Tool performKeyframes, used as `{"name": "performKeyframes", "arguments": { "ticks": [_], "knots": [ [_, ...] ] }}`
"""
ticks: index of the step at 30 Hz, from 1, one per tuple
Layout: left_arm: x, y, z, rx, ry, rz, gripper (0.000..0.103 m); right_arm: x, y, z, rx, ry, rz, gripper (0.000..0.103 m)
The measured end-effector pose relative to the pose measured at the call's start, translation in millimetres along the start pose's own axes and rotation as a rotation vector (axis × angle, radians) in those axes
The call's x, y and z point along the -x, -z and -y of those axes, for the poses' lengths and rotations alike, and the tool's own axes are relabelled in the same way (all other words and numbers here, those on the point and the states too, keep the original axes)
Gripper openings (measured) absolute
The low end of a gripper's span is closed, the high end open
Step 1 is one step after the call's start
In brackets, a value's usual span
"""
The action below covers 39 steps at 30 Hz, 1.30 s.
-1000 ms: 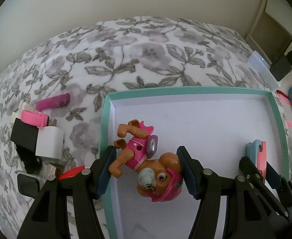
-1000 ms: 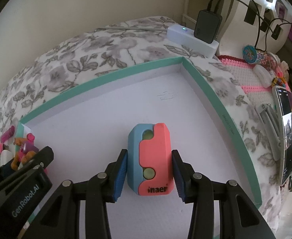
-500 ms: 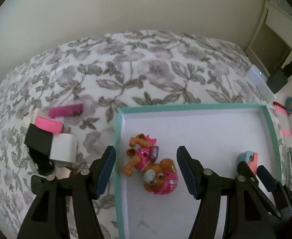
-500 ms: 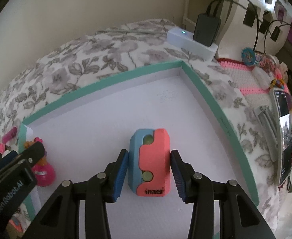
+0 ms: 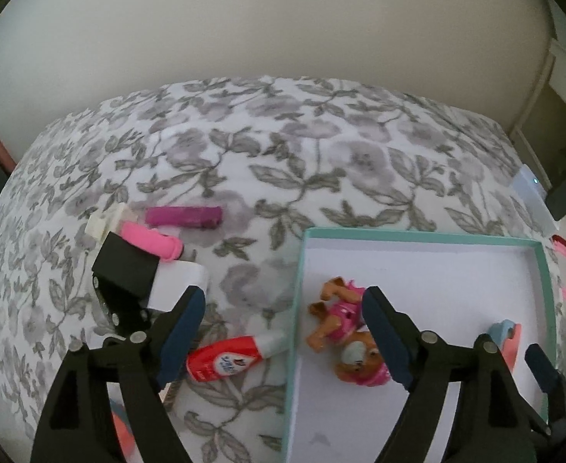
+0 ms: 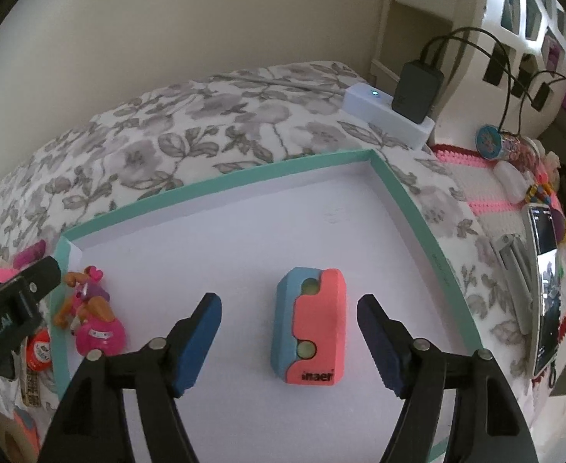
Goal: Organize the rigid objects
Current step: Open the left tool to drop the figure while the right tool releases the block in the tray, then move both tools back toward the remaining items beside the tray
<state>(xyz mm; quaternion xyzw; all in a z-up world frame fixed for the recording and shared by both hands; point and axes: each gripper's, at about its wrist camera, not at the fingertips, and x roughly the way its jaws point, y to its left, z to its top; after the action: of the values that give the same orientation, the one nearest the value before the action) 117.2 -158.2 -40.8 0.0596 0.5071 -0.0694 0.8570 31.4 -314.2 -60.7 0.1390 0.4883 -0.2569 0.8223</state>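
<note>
A white tray with a teal rim point(image 5: 297, 270) point(image 6: 221, 187) lies on a flowered bedspread. A pink toy dog point(image 5: 344, 332) point(image 6: 90, 316) lies in its left part. A blue and coral block point(image 6: 310, 332) point(image 5: 508, 337) lies in its right part. My left gripper point(image 5: 283, 332) is open and empty above the tray's left edge. My right gripper point(image 6: 288, 341) is open, its fingers on either side of the block and apart from it.
Left of the tray lie a red and white tube point(image 5: 232, 359), a black and white box point(image 5: 144, 274), a pink piece point(image 5: 151, 241) and a magenta bar point(image 5: 184, 216). A white power strip with a black charger point(image 6: 394, 108) and a phone point(image 6: 545, 281) lie to the right.
My left gripper let go of the toy dog, rose and shifted left. My right gripper opened and released the block, which now rests in the tray.
</note>
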Motion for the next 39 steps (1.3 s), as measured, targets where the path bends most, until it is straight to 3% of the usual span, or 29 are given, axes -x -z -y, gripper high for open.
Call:
{"name": "performKeyframes", "arguments": {
  "ticks": [5, 7, 11, 22, 30, 34, 39],
  "knots": [
    [-3.0, -0.4, -12.8, 0.026, -0.044, 0.009, 0.085, -1.7, 1.5, -4.0, 0.017, -0.007, 0.0, 0.085],
    [-3.9, -0.8, -18.3, 0.039, -0.055, 0.009, 0.097, -2.7, 2.1, -4.7, 0.019, -0.015, -0.003, 0.088],
    [-3.6, -2.2, -32.9, 0.079, -0.071, 0.011, 0.098, -4.3, 3.1, -6.7, 0.023, -0.026, -0.008, 0.101],
    [5.0, -6.6, -82.9, 0.206, -0.086, 0.02, 0.1, -7.8, 7.3, -18.0, 0.038, -0.075, -0.051, 0.103],
    [31.5, -13.5, -118.4, 0.224, -0.108, 0.055, 0.101, 37.1, -0.4, -42.7, 0.072, -0.144, 0.082, 0.103],
    [49.0, -13.0, -136.5, 0.215, -0.161, 0.071, 0.101, 54.2, 1.1, -67.6, 0.126, -0.195, 0.109, 0.103],
    [63.5, -5.7, -168.3, 0.252, -0.16, 0.07, 0.101, 65.8, 8.4, -100.9, 0.193, -0.281, 0.099, 0.103]
  ]
}}
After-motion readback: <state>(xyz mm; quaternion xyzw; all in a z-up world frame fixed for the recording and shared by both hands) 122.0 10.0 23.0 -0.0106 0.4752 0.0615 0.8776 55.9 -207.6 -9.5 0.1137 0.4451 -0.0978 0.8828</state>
